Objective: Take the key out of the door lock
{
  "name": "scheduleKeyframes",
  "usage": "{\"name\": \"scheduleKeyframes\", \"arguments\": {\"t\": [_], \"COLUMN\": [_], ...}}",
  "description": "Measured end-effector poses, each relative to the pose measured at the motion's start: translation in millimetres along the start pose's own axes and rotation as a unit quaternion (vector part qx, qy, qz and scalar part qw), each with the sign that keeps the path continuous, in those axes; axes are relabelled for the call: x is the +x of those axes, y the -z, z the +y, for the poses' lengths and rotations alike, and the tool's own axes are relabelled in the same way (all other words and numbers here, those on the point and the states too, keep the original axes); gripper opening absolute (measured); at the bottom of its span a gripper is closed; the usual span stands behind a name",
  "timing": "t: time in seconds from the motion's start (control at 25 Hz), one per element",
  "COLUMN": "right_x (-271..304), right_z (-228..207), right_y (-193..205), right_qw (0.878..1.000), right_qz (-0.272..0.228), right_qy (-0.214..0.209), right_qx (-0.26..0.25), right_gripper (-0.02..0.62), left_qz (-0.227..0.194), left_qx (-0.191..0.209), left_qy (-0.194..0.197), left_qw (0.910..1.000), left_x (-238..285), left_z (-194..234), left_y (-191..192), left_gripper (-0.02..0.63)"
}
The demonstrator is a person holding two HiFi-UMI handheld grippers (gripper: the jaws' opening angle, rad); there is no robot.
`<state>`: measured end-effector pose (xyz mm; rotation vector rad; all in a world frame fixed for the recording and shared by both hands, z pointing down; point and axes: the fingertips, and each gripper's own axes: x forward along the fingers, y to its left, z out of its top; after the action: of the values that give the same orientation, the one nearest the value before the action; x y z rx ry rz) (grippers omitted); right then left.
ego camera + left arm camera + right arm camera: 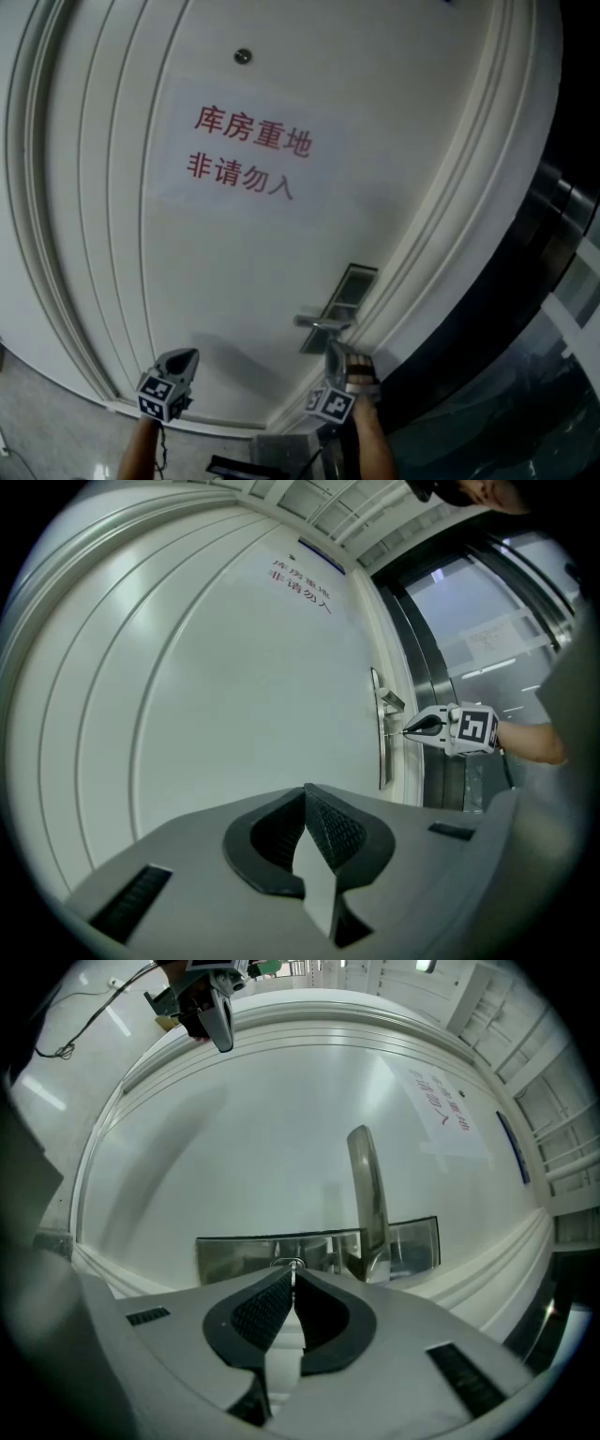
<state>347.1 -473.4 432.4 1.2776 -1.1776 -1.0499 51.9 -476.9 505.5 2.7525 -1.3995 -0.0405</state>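
High on the door (112,234), a peephole (243,56); just below it, a paper sign (248,155). Far lower, by the door's right edge, a lock plate (352,286), with a handle (319,322) on it reaching left. In the plate, just beside the handle, the key (293,1265), pinched between the tips of the right tongs (336,354). Well apart to the left, before the bare lower door panel, the left tongs (181,360), touching nothing. Right of the door, the frame mouldings (441,281), then a glass wall (553,309) beyond them. Under the door, at lower left, the floor (37,422).
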Motion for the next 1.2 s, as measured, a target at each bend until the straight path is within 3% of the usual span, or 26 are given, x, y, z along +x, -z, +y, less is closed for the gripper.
{"name": "scheduleKeyframes", "arguments": {"t": [0.52, 0.64, 0.92, 1.2], "right_x": [-22, -29, -46, -76], "right_z": [-1, -3, -6, -13], "right_y": [-2, -4, -1, -1], "right_qw": [1.0, 1.0, 0.989, 0.946], "right_qz": [0.003, -0.001, 0.001, -0.006], "right_qy": [0.009, 0.012, 0.003, -0.005], "right_qx": [0.002, 0.022, 0.149, 0.325], "right_gripper": [0.02, 0.021, 0.02, 0.02], "left_qz": [-0.001, 0.0, 0.005, 0.007], "left_qx": [-0.001, 0.001, 0.004, 0.012], "left_qy": [0.011, 0.014, 0.02, 0.031], "left_qw": [0.9999, 0.9999, 0.9998, 0.9994], "left_x": [-9, -12, -16, -21], "left_z": [-8, -9, -7, -9], "left_y": [2, 3, 6, 5], "left_gripper": [0.009, 0.009, 0.009, 0.009]}}
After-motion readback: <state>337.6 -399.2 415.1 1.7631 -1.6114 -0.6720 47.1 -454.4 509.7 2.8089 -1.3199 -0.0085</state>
